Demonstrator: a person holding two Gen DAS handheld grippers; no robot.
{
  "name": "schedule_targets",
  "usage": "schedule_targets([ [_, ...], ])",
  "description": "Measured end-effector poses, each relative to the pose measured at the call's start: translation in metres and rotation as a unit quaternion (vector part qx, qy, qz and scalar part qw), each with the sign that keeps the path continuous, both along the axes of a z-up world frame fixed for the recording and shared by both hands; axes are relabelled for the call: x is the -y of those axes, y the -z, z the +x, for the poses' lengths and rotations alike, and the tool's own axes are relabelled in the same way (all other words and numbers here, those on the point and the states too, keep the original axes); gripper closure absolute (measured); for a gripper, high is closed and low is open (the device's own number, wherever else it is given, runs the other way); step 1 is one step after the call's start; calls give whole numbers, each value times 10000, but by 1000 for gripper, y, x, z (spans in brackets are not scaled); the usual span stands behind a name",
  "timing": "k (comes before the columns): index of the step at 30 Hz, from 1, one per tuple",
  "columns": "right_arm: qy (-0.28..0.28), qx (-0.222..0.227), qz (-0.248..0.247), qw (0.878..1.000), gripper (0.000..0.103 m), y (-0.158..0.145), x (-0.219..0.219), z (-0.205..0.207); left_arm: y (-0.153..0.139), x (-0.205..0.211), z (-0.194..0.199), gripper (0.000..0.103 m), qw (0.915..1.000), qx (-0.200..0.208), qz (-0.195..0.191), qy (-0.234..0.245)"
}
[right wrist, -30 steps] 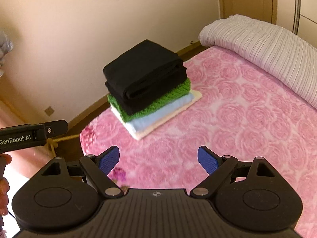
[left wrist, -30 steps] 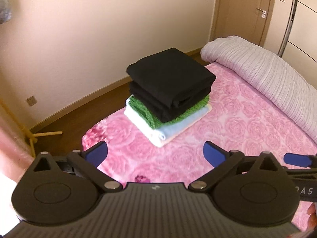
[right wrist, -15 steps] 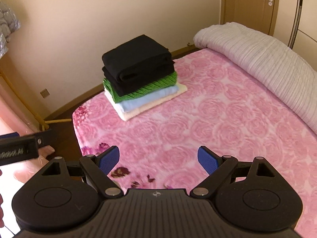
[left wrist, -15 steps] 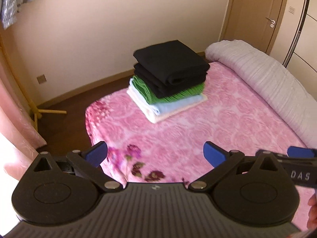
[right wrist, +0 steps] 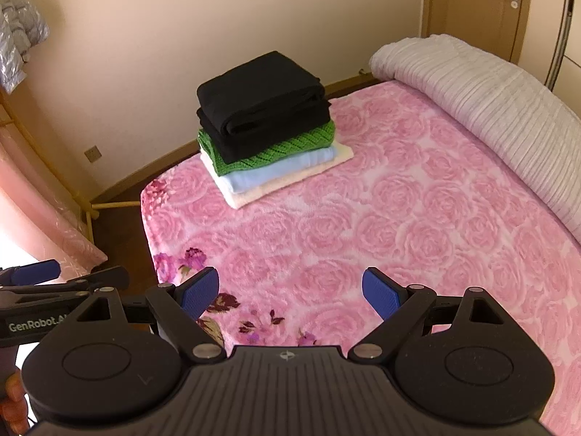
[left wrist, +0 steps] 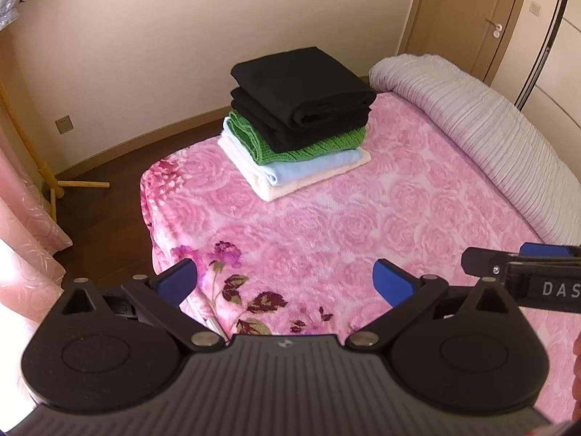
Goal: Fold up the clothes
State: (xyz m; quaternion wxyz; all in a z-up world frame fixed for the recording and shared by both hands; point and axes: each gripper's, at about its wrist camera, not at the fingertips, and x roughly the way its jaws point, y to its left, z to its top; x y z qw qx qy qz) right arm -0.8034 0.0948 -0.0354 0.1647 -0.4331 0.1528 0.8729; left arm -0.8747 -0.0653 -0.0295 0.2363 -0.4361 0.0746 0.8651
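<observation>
At the far left, a pink curtain (left wrist: pixel 25 210) hangs down to the dark wooden floor (left wrist: pixel 105 203), with a yellow wooden stand (left wrist: pixel 51 181) just beside it and a grey padded garment (right wrist: pixel 18 47) hanging high up against the cream wall (left wrist: pixel 152 54). A wall socket (left wrist: pixel 64 124) sits low on that wall.

The left gripper (left wrist: pixel 285 281) hovers above the near corner of the bed, its blue-padded jaws spread wide with nothing between them. The right gripper (right wrist: pixel 290 292) hangs just beside it over the same end of the bed, its jaws likewise spread and empty. Each gripper shows at the edge of the other's view.

The pink rose-patterned blanket (left wrist: pixel 363 225) covers the bed. On its far left corner rests the stack of folded clothes (left wrist: pixel 297 123): a cream item (left wrist: pixel 276 190) at the bottom, a light blue one (left wrist: pixel 316 165) on it, a green knit (left wrist: pixel 319 143) above that, and folded black garments (left wrist: pixel 301 87) on top. The stack is well apart from both grippers.

To the right, a grey ribbed quilt (left wrist: pixel 483 130) lies rolled along the far side of the bed. Behind it stands a wooden door (left wrist: pixel 472 18) with a metal handle.
</observation>
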Motion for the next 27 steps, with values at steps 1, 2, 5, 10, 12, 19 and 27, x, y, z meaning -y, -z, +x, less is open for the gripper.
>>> schedule_targets([
  [1,-4,20,0,10000,14,1,-3,-3,2,-4,-4,1,10000,23,-25,15],
  [2,13,53,-15,10000,14,3,-6,-6,4,-8,-8,1,10000,38,-45,37],
  [5,96,131,-106,9998,14,10,-18,-16,8,-17,-20,1,9999,34,-117,94],
  [10,183,304,-317,9989,14,27,-33,-36,22,-30,-40,1,9996,109,-218,108],
  [12,171,380,-364,9985,14,33,-37,-45,28,-33,-46,1,9995,161,-252,113],
  [19,116,565,-461,9973,14,49,-44,-72,39,-42,-72,1,9991,216,-360,75],
  [27,113,701,-561,9959,14,62,-55,-93,46,-56,-90,1,9987,184,-468,88],
])
